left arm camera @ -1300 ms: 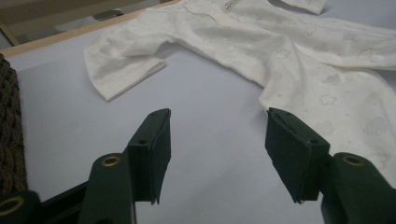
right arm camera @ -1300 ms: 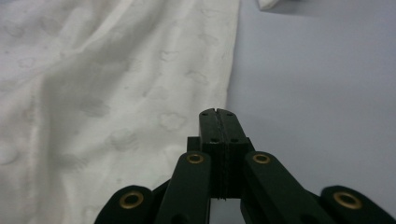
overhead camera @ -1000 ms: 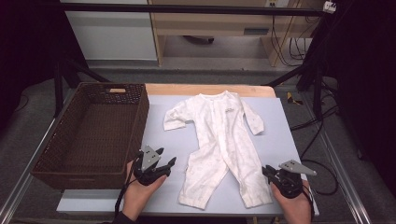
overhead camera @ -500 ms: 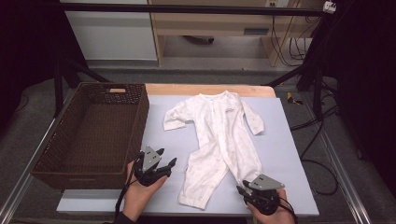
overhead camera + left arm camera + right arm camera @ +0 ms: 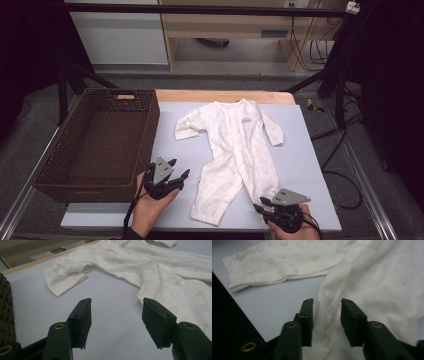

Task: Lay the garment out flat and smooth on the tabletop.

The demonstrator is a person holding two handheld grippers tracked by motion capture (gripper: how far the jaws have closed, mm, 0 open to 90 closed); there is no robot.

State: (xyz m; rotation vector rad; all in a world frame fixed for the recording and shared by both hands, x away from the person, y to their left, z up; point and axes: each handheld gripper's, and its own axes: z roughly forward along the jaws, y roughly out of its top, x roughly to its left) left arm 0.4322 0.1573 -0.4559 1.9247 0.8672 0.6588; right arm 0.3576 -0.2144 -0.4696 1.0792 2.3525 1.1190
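Your white baby sleepsuit (image 5: 236,150) lies flat and spread on the counter (image 5: 310,165), collar toward the far edge, both sleeves out to the sides and both legs pointing back toward you. Nothing about it is folded yet, and the brown wicker basket (image 5: 100,140) just to its left holds nothing, so by the look of things the job is at its very start: the garment is laid out, and the lifting, folding and putting away all lie ahead.

Your right tool (image 5: 267,210) sits at the near edge of the counter, at the cuff of the leg on that side. In the right gripper view its jaws stand apart with the white fabric (image 5: 372,285) running between and under them; they straddle the cloth but have not closed on it. You are set up for a pinch there, no more.

Your left tool (image 5: 177,172) rests between the basket's near corner and the other leg. In the left gripper view its jaws are wide apart over bare counter, with the sleeve (image 5: 65,277) well ahead and the leg fabric just beside the jaw on the view's right. It grips nothing.

Judging from this, the first grasp falls to your right hand, and your left must move in onto the cloth before it can help.
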